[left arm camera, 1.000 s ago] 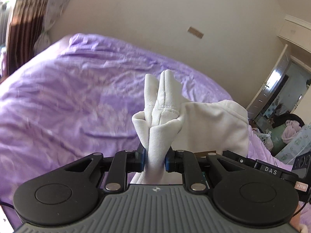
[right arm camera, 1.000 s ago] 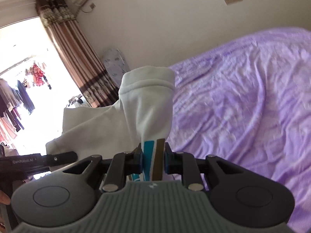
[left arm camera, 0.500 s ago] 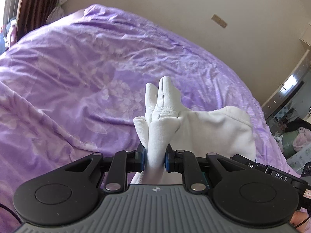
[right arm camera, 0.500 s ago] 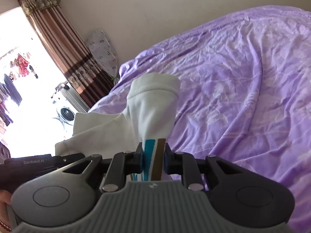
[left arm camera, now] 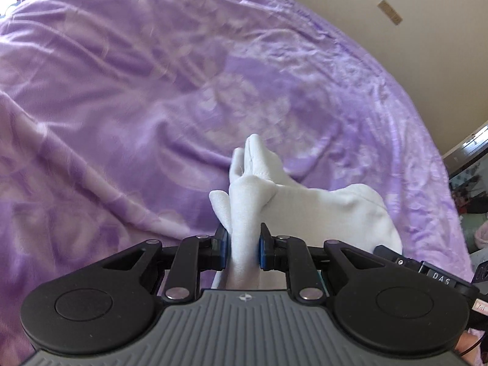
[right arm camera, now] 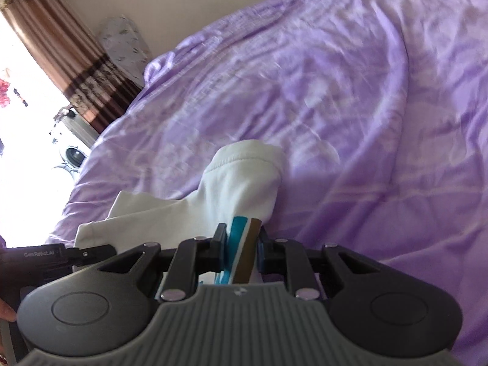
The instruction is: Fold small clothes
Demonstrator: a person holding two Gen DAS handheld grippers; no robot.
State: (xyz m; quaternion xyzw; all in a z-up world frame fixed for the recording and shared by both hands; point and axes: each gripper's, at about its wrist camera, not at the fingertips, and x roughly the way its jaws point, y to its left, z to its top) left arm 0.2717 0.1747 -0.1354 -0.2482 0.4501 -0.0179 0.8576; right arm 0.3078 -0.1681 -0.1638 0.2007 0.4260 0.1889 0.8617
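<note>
Left gripper [left arm camera: 243, 245] pinches white garment [left arm camera: 329, 210]; right gripper [right arm camera: 242, 245] pinches its striped edge; bedspread [right arm camera: 350, 106] at 12 o'clock; lower evenly, keep cloth taut.

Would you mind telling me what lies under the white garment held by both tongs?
Under the white garment only the purple bedspread shows. Whatever lies beneath the cloth's lower part is hidden by the tongs.

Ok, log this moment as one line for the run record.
stage: carrying | left gripper: shut on white garment | right gripper: shut on white garment, striped edge | below: purple bedspread
</note>
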